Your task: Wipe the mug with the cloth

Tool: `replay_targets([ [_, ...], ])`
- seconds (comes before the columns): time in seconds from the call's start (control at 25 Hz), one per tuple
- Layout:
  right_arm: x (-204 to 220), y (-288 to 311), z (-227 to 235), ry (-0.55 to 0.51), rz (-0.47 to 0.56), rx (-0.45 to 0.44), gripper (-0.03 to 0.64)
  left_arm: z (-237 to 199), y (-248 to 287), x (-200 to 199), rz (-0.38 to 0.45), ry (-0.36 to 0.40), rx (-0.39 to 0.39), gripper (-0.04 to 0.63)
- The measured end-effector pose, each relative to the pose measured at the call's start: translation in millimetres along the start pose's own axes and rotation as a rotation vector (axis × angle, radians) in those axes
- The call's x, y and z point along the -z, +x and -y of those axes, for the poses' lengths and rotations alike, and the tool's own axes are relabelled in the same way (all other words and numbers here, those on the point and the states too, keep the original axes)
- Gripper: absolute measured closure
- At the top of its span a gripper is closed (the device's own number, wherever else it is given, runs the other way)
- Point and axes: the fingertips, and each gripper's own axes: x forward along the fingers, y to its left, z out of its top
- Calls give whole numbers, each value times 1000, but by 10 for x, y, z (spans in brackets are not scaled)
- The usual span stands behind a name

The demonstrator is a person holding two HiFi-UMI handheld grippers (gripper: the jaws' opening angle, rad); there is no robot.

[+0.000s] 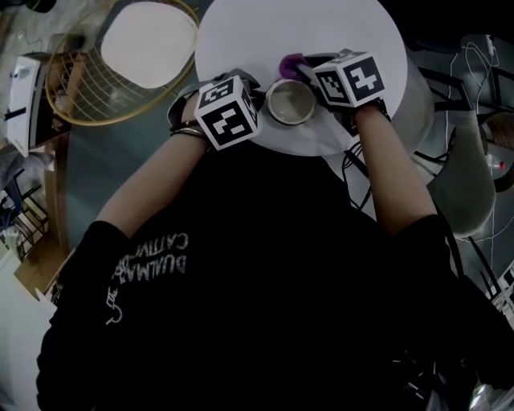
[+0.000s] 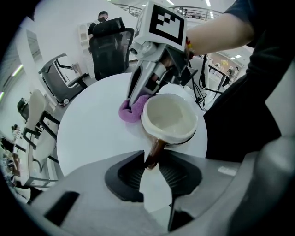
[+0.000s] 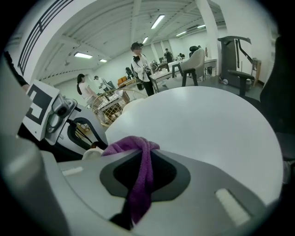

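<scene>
A cream mug (image 1: pixel 290 103) with a brown handle (image 2: pixel 155 152) stands near the front edge of the round white table (image 1: pixel 337 24). My left gripper (image 2: pixel 150 165) is shut on that handle, with the mug (image 2: pixel 168 118) just ahead of the jaws. A purple cloth (image 3: pixel 139 177) is pinched in my right gripper (image 3: pixel 143 154), which is shut on it. In the left gripper view the cloth (image 2: pixel 131 110) bunches on the tabletop against the mug's far side, under the right gripper (image 2: pixel 137 97). From the head view, the cloth (image 1: pixel 290 61) shows behind the mug, between the two marker cubes.
A gold wire chair with a white cushion (image 1: pixel 148 44) stands left of the table, a grey chair (image 1: pixel 462 181) to the right. Black office chairs (image 2: pixel 110 46) sit beyond the table's far edge. People (image 3: pixel 140 64) stand far off in the hall.
</scene>
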Motion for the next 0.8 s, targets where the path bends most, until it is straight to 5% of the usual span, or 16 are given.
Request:
replay_targets([
  [0.8,526,-334,113,61,150,141,565,49,89,-6,-40,-71,-42,499],
])
